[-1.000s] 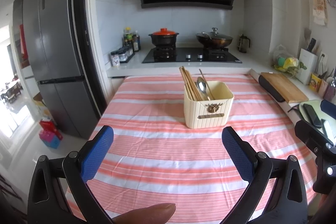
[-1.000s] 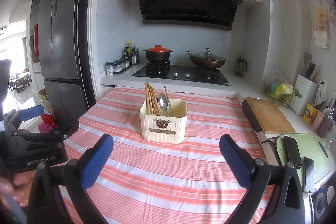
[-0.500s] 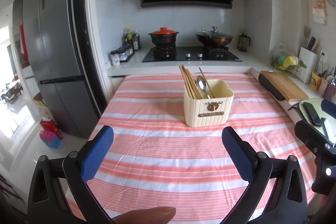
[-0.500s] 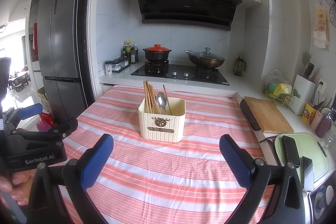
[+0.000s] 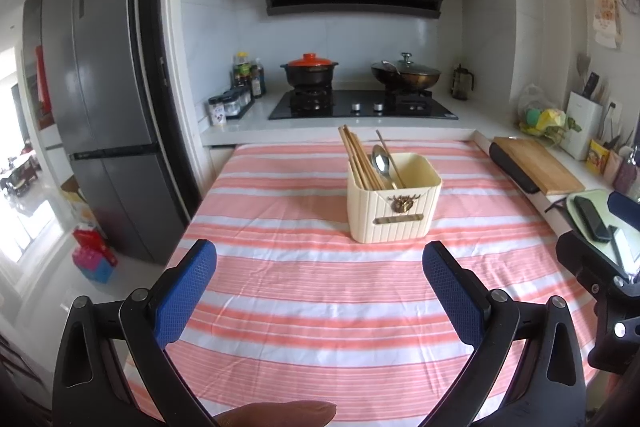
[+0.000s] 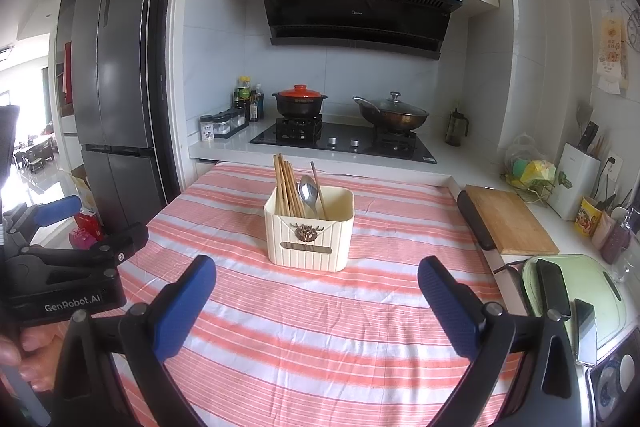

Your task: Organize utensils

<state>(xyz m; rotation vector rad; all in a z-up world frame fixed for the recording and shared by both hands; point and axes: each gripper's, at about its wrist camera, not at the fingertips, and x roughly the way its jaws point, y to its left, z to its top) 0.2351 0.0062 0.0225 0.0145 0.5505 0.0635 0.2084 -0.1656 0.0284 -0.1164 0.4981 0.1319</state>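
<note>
The cloth is bare of loose utensils, so the sorting looks done or close to it; no gripper carries anything. On the left, the left gripper hangs above the near part of the cloth with its blue pads spread wide and nothing between them, aimed straight ahead, level with the table; a fingertip of the person shows at the bottom edge under it. In the middle, well ahead of both grippers, stands the holder, upright, with chopsticks leaning in its left part and a spoon just beside them. On the right, the right gripper is posed the same way, pads wide apart and empty, pointing at the holder. If anything remains, the next move calls for finding a stray utensil and closing on it; none shows here.
</note>
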